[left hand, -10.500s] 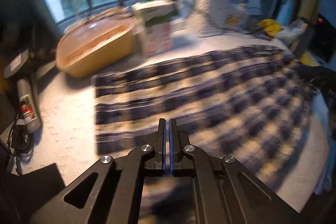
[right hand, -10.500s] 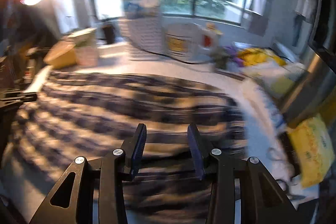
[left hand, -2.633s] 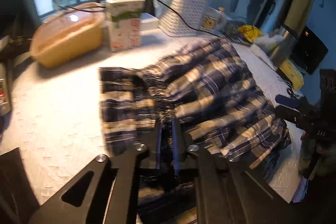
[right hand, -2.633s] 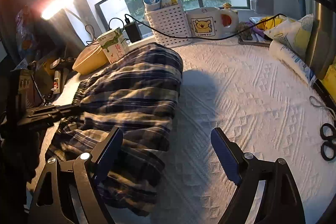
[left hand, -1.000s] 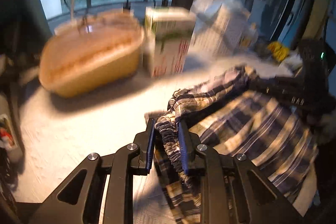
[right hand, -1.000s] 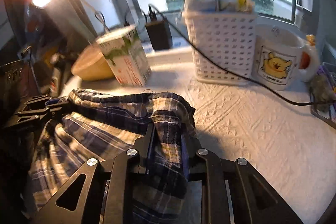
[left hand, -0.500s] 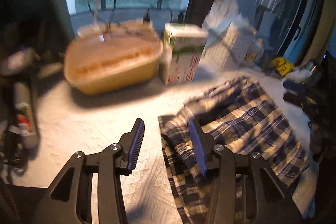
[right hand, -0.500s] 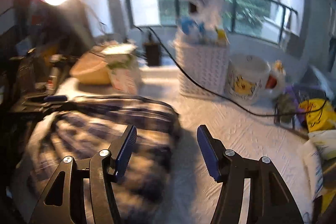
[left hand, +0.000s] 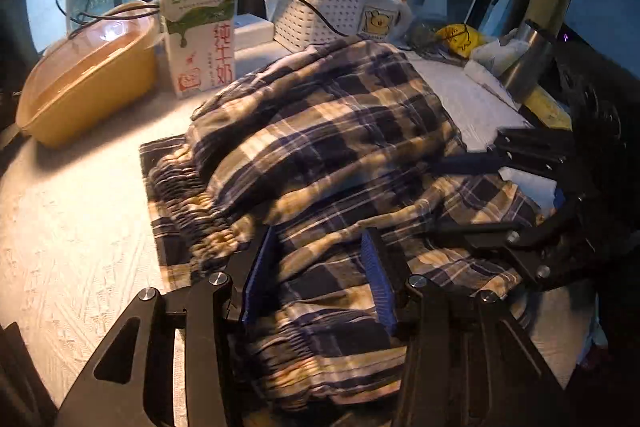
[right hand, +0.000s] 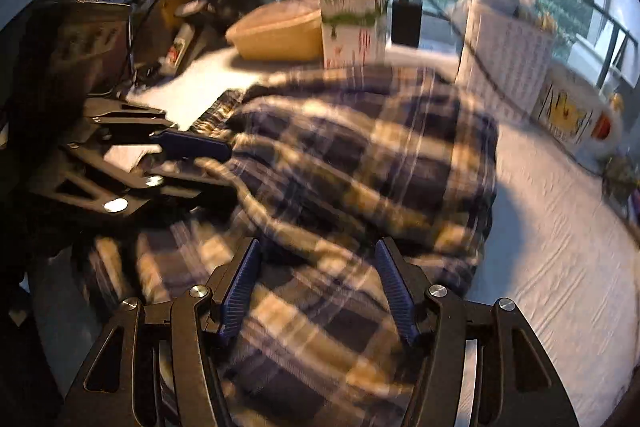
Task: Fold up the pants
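Note:
The plaid pants point(left hand: 328, 147) lie in a loose, bunched heap on the white textured tabletop, upper layer folded over the elastic waistband point(left hand: 188, 195). They also fill the right wrist view point(right hand: 360, 155). My left gripper point(left hand: 320, 247) is open, its jaws low over the near part of the pants. My right gripper point(right hand: 318, 251) is open over the near end of the pants. In the left wrist view the right gripper point(left hand: 472, 195) comes in from the right, open at the cloth's right edge. In the right wrist view the left gripper point(right hand: 200, 167) comes in from the left.
Behind the pants stand a yellow lidded tub point(left hand: 84, 75), a milk carton point(left hand: 200, 39), a white perforated basket point(left hand: 328, 7) with a black cable, and a bear mug point(left hand: 380, 21). A steel cup point(left hand: 524, 63) and yellow packets sit at the right.
Both grippers let go of the cloth about half a second ago and stay open. Both have since dropped closer over the heap, which has settled on the table.

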`<state>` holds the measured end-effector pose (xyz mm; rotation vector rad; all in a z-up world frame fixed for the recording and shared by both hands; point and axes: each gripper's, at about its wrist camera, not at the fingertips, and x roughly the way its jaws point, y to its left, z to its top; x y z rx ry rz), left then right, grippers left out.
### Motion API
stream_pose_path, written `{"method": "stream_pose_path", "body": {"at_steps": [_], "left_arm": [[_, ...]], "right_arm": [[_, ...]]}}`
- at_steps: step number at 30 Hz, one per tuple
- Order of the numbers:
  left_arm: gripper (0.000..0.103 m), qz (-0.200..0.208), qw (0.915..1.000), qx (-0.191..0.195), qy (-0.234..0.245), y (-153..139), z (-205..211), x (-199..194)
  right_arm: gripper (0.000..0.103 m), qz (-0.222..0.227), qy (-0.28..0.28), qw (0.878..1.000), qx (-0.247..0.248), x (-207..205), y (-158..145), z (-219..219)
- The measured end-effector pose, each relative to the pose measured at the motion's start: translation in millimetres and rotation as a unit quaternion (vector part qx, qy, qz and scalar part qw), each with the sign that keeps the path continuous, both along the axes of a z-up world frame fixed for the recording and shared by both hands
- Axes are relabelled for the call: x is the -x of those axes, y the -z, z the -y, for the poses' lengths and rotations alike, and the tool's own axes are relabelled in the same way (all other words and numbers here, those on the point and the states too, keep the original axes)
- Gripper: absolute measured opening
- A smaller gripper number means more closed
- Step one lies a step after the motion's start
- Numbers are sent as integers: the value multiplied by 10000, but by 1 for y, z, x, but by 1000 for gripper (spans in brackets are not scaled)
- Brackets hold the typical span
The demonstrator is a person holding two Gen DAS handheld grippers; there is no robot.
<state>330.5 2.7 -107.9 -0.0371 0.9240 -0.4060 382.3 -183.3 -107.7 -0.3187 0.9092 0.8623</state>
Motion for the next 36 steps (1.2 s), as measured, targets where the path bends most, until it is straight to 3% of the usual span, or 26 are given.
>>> {"method": "stream_pose_path", "body": {"at_steps": [8,16,22,26,28,30,34,36], "left_arm": [[45,-61,9991,-412,-117,-1,2,-3],[45,-124,9987,-426,-232,-2,-1,2],[45,-139,9984,-420,-348,-6,-7,9],[45,30,9980,-369,-507,-20,-12,17],[45,194,9973,-357,-605,-29,-16,23],[45,258,9973,-306,-620,-33,-20,27],[45,128,9977,-335,-581,-24,-21,28],[45,-23,9974,-390,-611,-13,-21,28]], "right_arm": [[63,84,-30,9999,64,37,5,34],[64,-33,258,9997,26,64,5,75],[64,106,377,9986,349,89,3,93],[63,263,715,9970,114,93,-13,109],[47,442,865,9952,-148,92,-27,111],[39,529,964,9936,-267,91,-32,108],[28,350,956,9946,-212,84,-20,91],[27,178,983,9950,-44,84,-7,84]]}}
